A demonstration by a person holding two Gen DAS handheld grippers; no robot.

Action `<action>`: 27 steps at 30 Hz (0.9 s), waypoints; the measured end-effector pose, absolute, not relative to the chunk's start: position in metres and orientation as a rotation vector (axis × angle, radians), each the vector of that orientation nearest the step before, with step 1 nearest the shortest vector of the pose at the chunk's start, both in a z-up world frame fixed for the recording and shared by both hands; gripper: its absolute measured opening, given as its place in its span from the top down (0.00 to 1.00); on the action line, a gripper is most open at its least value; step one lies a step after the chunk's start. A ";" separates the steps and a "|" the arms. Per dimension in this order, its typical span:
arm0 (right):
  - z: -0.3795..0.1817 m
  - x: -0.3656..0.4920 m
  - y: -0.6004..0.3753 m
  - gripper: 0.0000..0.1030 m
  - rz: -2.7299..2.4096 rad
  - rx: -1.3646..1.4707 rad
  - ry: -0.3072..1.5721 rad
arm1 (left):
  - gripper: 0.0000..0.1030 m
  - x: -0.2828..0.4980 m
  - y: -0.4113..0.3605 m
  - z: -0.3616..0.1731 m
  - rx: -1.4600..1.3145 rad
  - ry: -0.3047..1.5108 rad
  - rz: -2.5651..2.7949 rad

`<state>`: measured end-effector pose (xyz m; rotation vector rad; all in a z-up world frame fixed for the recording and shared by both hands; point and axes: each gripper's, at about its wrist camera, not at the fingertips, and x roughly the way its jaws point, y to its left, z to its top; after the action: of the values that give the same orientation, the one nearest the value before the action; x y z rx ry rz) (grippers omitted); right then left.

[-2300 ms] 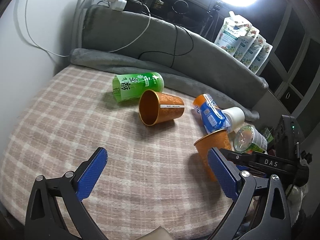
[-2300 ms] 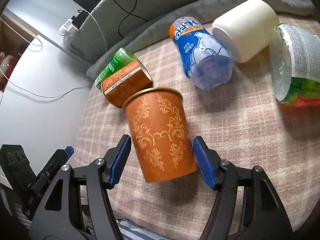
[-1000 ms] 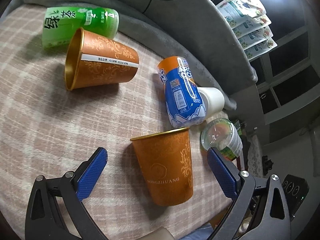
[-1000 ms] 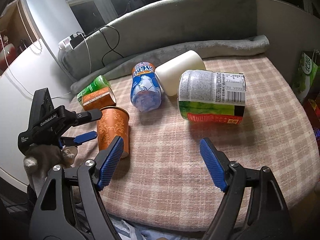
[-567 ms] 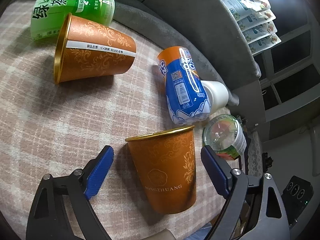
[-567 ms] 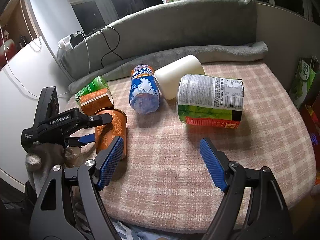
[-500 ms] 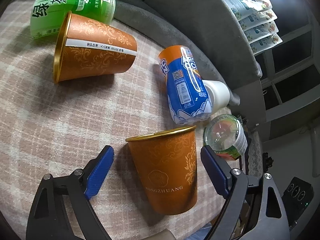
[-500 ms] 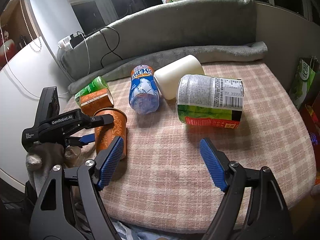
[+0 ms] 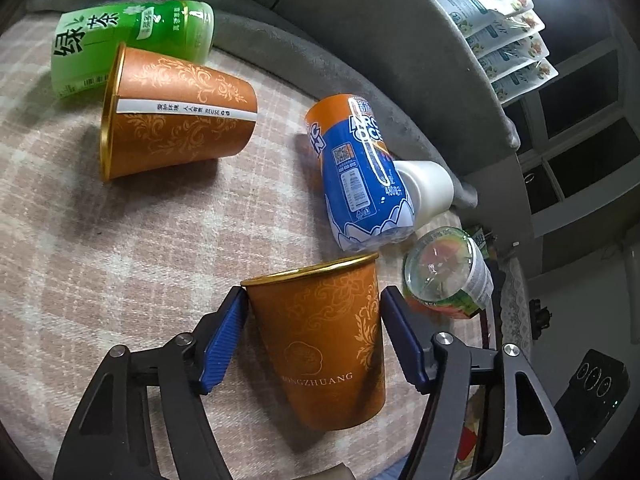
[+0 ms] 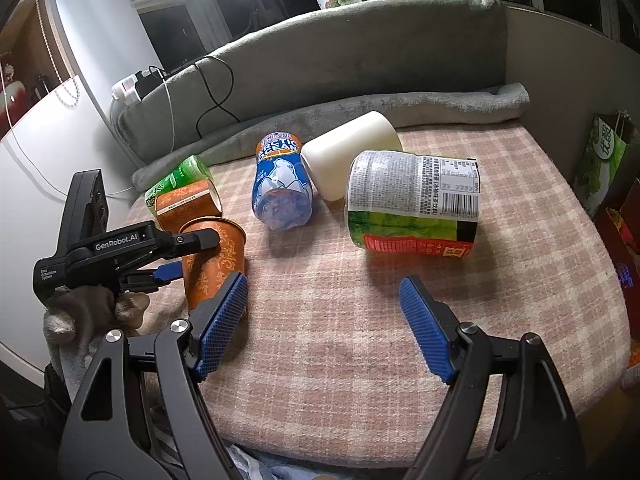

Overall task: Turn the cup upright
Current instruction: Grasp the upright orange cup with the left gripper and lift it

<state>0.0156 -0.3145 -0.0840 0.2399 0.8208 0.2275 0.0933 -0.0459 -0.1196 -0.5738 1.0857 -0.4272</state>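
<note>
An orange cup with a gold rim [image 9: 324, 332] stands upright on the plaid cloth, between the blue pads of my left gripper [image 9: 316, 312], which is shut on its sides. The cup also shows in the right wrist view [image 10: 212, 260], with the left gripper [image 10: 176, 256] around it. A second orange cup [image 9: 176, 120] lies on its side further back, mouth to the left. My right gripper [image 10: 324, 320] is open and empty above the cloth, to the right of the upright cup.
A green tea cup [image 9: 132, 40], a blue bottle [image 9: 360, 172], a white cup [image 9: 428, 192] and a clear labelled cup [image 10: 412, 204] lie on their sides. A grey cushion [image 10: 340, 60] with cables borders the back. The cloth's front edge [image 10: 360, 456] is close.
My left gripper has moved in and closed its pads onto the upright orange cup. The right gripper has stayed back and open, and earlier it let go of that cup.
</note>
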 end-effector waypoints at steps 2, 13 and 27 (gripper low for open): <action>-0.084 0.016 -0.315 0.21 0.224 0.240 0.820 | 0.34 0.092 -0.046 -0.118 -0.565 1.077 -0.429; -0.083 0.017 -0.314 0.21 0.219 0.239 0.817 | 0.35 0.080 -0.057 -0.098 -0.436 0.981 -0.422; -0.085 0.018 -0.315 0.21 0.214 0.246 0.819 | 0.36 0.067 -0.078 -0.076 -0.198 0.812 -0.353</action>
<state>0.0178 -0.3152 -0.0849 0.2457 0.8187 0.2143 0.0670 -0.0784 -0.0761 -0.1984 0.8118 -0.3535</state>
